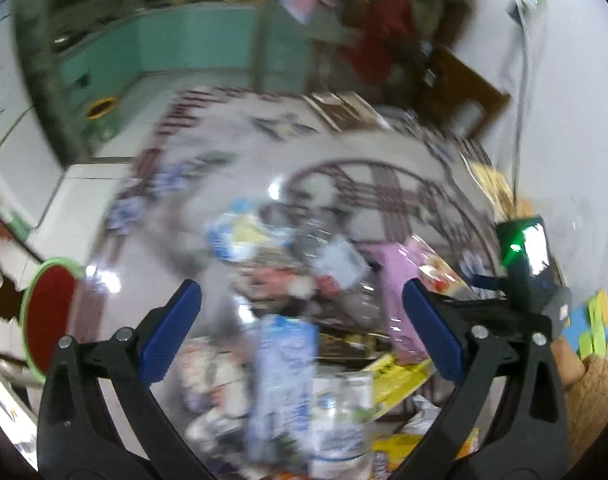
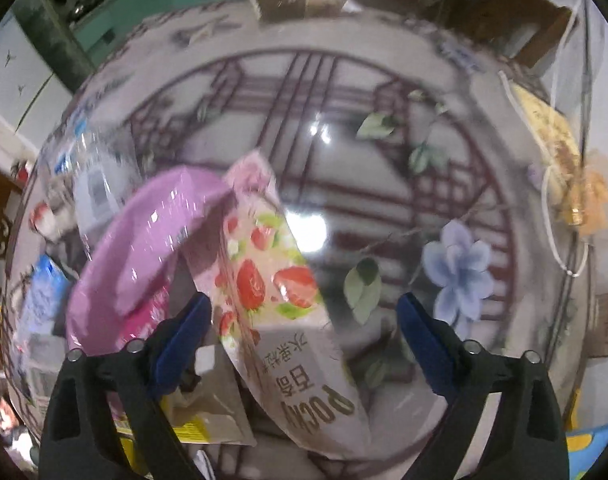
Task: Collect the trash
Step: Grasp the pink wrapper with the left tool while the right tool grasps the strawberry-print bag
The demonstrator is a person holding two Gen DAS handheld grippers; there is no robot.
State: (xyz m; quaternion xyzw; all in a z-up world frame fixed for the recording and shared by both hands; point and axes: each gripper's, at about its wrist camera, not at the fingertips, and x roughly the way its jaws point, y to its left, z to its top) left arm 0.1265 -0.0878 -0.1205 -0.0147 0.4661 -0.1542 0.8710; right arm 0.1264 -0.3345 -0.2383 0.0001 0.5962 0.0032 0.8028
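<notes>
A heap of trash lies on a round table with a patterned top point(image 2: 384, 152). In the blurred left wrist view my left gripper point(image 1: 304, 324) is open above a blue and white carton point(image 1: 283, 372) and a clear plastic bottle point(image 1: 344, 420). A pink packet point(image 1: 400, 296) lies further right, and the other gripper point(image 1: 520, 280) shows at the right edge. In the right wrist view my right gripper point(image 2: 304, 328) is open around a strawberry snack box point(image 2: 271, 280), with a pink packet point(image 2: 143, 248) to its left. Nothing is gripped.
A red plate with a green rim point(image 1: 47, 316) sits at the table's left edge. A yellow bag point(image 2: 552, 132) and a white cord point(image 2: 552, 240) lie at the right side. A brown chair point(image 1: 460, 88) and a teal cabinet point(image 1: 183, 40) stand beyond the table.
</notes>
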